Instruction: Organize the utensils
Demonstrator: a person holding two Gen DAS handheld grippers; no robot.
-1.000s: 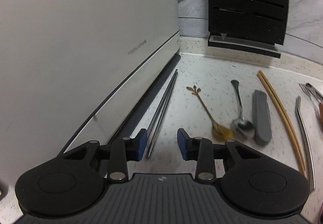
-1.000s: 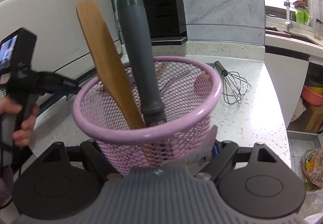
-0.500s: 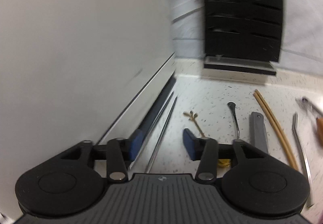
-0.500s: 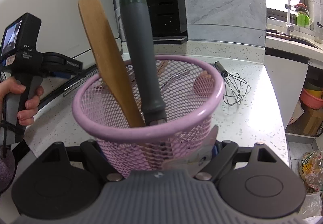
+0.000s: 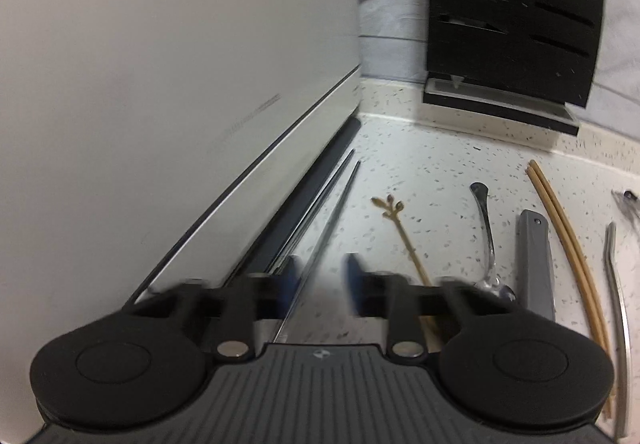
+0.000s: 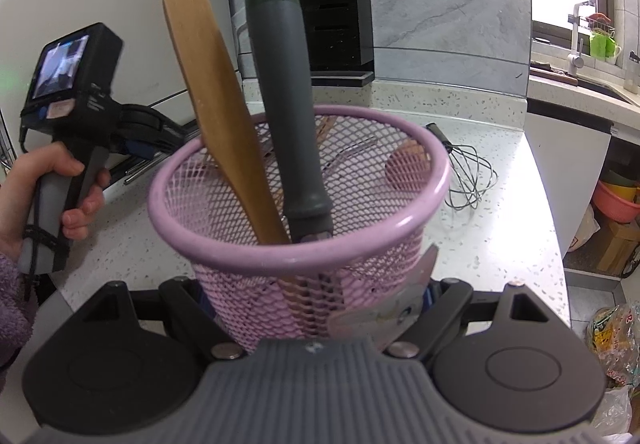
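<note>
My left gripper point(image 5: 320, 284) is open, its blurred blue pads astride a pair of thin metal chopsticks point(image 5: 336, 199) lying along the base of a white appliance point(image 5: 160, 83). To their right on the counter lie a gold leaf-handled spoon point(image 5: 400, 228), a steel spoon point(image 5: 486, 228), a grey handle point(image 5: 534, 260), wooden chopsticks point(image 5: 560, 228) and a bent steel utensil point(image 5: 616, 284). My right gripper point(image 6: 316, 300) is shut on a pink mesh basket point(image 6: 300, 244) holding a wooden spatula point(image 6: 208, 91) and a grey-handled tool point(image 6: 284, 91).
A black knife block point(image 5: 512, 11) stands at the back against the wall. A wire whisk point(image 6: 468, 175) lies on the counter behind the basket. The left gripper and its hand point(image 6: 64, 147) show left of the basket. The counter edge drops off on the right.
My left gripper has moved forward and left along the appliance, so the metal chopsticks now lie between its open pads. The jaws are blurred with motion. The basket stays held.
</note>
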